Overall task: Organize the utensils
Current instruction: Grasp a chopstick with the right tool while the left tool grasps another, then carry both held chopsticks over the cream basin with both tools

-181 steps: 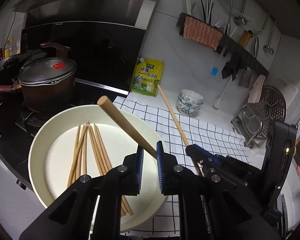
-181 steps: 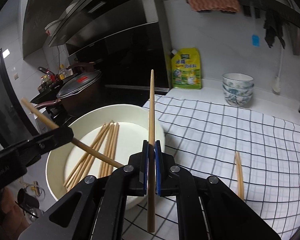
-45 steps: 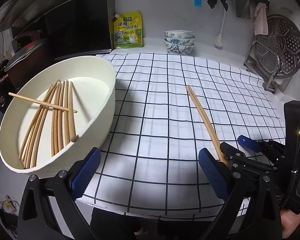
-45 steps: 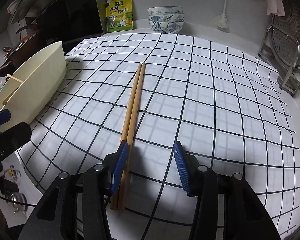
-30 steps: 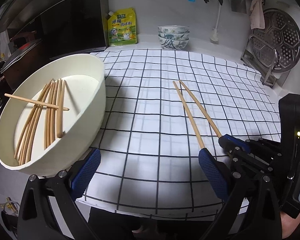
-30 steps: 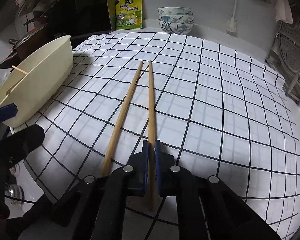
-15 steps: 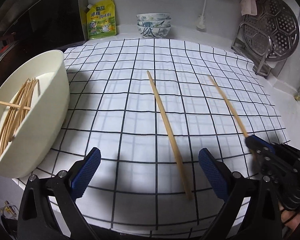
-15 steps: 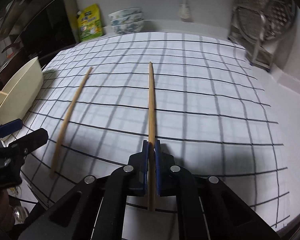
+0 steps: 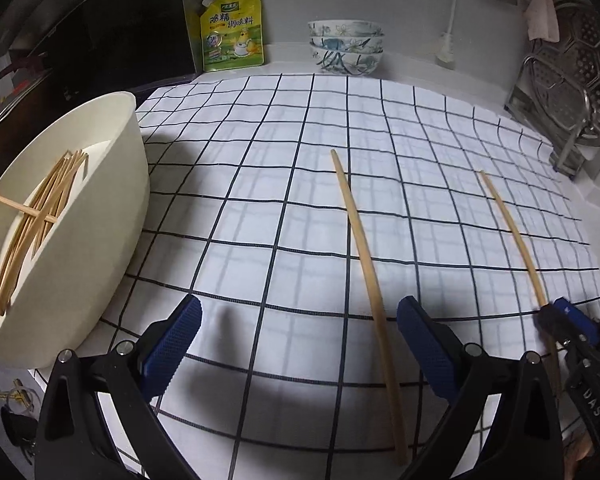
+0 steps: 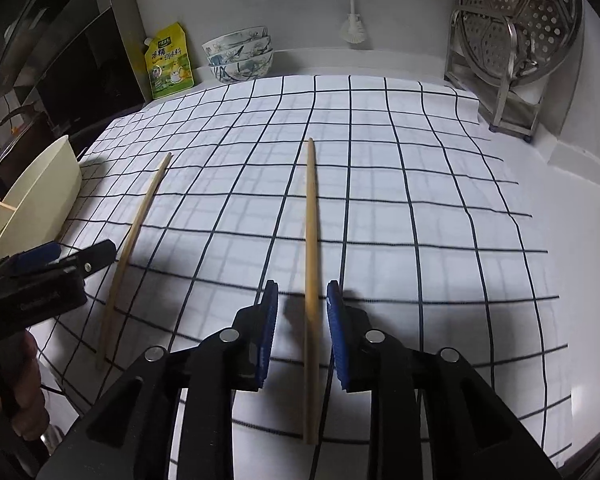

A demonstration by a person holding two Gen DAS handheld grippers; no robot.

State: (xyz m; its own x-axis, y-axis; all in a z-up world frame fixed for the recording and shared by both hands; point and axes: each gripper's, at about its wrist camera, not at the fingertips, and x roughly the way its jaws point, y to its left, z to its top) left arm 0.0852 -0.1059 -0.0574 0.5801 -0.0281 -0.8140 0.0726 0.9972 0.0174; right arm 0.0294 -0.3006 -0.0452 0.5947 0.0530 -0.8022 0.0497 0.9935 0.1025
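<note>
Two wooden chopsticks lie apart on the checked cloth. One chopstick (image 9: 364, 256) runs between my left gripper's open jaws, closer to the right one; it shows at the left in the right wrist view (image 10: 134, 236). The other chopstick (image 10: 311, 240) lies between my right gripper's jaws, which stand open and clear of it; it also shows in the left wrist view (image 9: 512, 224). My left gripper (image 9: 298, 344) is open and empty. My right gripper (image 10: 302, 320) is open. A cream bowl (image 9: 80, 216) at the left holds several chopsticks (image 9: 32, 208).
A yellow pouch (image 9: 232, 30) and stacked patterned bowls (image 9: 346, 46) stand at the back wall. A steel rack with a perforated steamer plate (image 10: 512, 40) stands at the back right. The stove and dark pot are beyond the bowl at left. The cloth's front edge is close below both grippers.
My right gripper has opened and let go of its chopstick, which now lies on the cloth. My left gripper has stayed open and shifted slightly toward the other chopstick.
</note>
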